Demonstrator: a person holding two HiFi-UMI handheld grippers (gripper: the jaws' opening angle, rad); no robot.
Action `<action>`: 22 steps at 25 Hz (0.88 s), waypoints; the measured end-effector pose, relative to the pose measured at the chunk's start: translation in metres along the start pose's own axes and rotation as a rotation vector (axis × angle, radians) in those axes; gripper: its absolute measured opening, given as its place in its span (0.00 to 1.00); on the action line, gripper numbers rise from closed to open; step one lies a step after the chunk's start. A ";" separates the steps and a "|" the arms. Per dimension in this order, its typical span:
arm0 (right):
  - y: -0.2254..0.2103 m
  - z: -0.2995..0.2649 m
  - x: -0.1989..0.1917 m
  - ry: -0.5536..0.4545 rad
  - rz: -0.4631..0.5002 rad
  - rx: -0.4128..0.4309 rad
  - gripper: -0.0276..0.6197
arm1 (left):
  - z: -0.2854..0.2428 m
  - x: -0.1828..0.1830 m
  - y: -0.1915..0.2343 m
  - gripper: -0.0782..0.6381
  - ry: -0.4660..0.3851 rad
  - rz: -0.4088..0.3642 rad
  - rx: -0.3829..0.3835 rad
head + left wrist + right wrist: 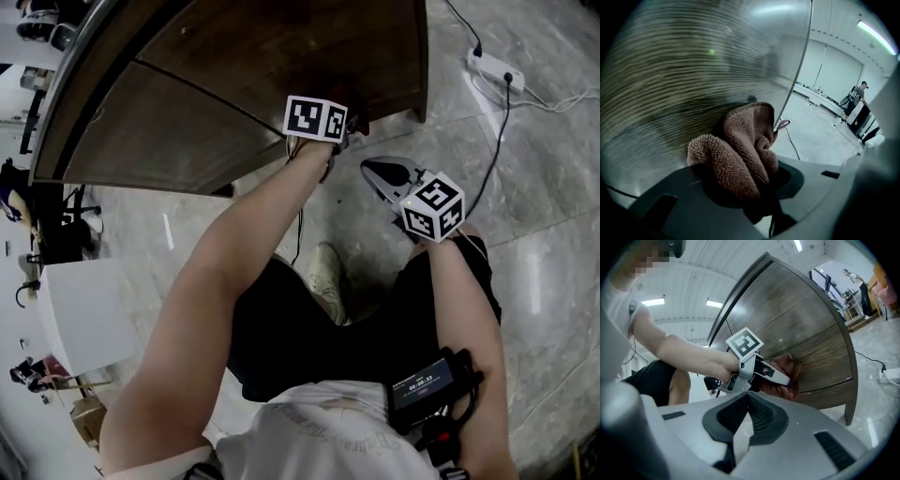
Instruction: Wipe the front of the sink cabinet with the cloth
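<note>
The sink cabinet (216,84) has a dark brown wood front and fills the top of the head view. My left gripper (339,131) is shut on a bunched brown cloth (740,154) and holds it against the wood grain front (689,70), near the cabinet's lower right edge. The right gripper view shows that cloth (788,376) pressed to the panel (801,319) under the left gripper (761,370). My right gripper (380,173) hangs a little away from the cabinet, above the floor. Its jaws (746,399) are shut with nothing between them.
A white power strip (495,67) with a black cable (497,141) lies on the grey tiled floor at the right. The cabinet's leg (850,416) stands at its right corner. My shoe (328,279) is below the grippers. A white board (89,314) sits left. A person (860,96) stands far off.
</note>
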State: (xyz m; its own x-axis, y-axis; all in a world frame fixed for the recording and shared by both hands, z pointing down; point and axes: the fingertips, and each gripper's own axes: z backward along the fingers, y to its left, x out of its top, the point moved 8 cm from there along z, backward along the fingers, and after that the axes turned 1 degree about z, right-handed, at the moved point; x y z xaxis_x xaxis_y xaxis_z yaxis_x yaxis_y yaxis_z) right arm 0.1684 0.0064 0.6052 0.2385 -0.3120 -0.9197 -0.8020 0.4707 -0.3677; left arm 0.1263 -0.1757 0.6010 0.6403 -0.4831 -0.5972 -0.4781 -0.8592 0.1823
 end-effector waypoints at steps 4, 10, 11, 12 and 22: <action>0.002 -0.020 0.001 0.006 -0.019 0.021 0.06 | 0.020 -0.019 0.027 0.27 0.030 -0.004 0.050; 0.013 -0.061 -0.001 0.019 -0.010 0.098 0.06 | 0.058 -0.047 0.088 0.27 0.028 0.087 0.142; 0.013 -0.065 -0.001 0.023 -0.009 0.104 0.06 | 0.064 -0.050 0.097 0.27 0.029 0.105 0.148; 0.013 -0.065 -0.003 0.032 -0.006 0.104 0.06 | 0.069 -0.055 0.103 0.27 0.033 0.122 0.144; 0.019 -0.056 0.004 -0.063 0.019 0.078 0.06 | 0.130 -0.081 0.134 0.27 0.043 0.011 -0.019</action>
State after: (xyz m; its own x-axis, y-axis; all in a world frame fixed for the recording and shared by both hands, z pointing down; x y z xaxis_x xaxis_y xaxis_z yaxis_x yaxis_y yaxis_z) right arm 0.1237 -0.0319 0.6026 0.2596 -0.2507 -0.9326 -0.7624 0.5396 -0.3572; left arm -0.0676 -0.2298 0.5726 0.6607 -0.4988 -0.5610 -0.4737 -0.8567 0.2040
